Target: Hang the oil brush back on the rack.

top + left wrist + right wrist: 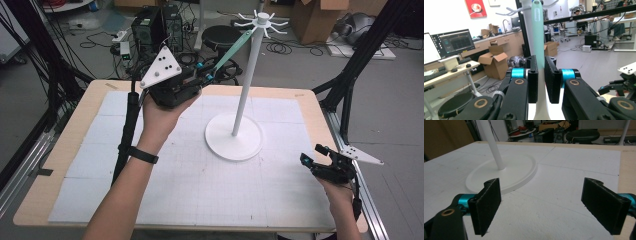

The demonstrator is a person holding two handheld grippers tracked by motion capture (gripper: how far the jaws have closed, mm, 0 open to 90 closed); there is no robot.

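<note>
- high view: the left tool is held raised above the far part of the surface, tilted up toward the head of the white stand. a mint-green strip is clamped at its lower end and runs on from the tool tips to just short of the stand's pronged top; it is judged to be aimed there so that its far end can be hung on a prong. the right tool is kept low near the right edge of the surface, well apart from the stand, apparently parked out of the way.
- left gripper view: the strip is seen passing straight up between the two black pads, which are drawn nearly together and pressed against its sides, so a firm, narrow grip is shown. beyond the tool, the strip's rounded far end, with a small hole, is lined up just in front of the stand's pole and below its prongs; whether it touches them cannot be told.
- right gripper view: the right tool's pads are spread wide with nothing between them and nothing touched. ahead of and to the left of this tool, the stand's round base is seen resting flat on the white sheet, with the pole rising from its middle.
</note>
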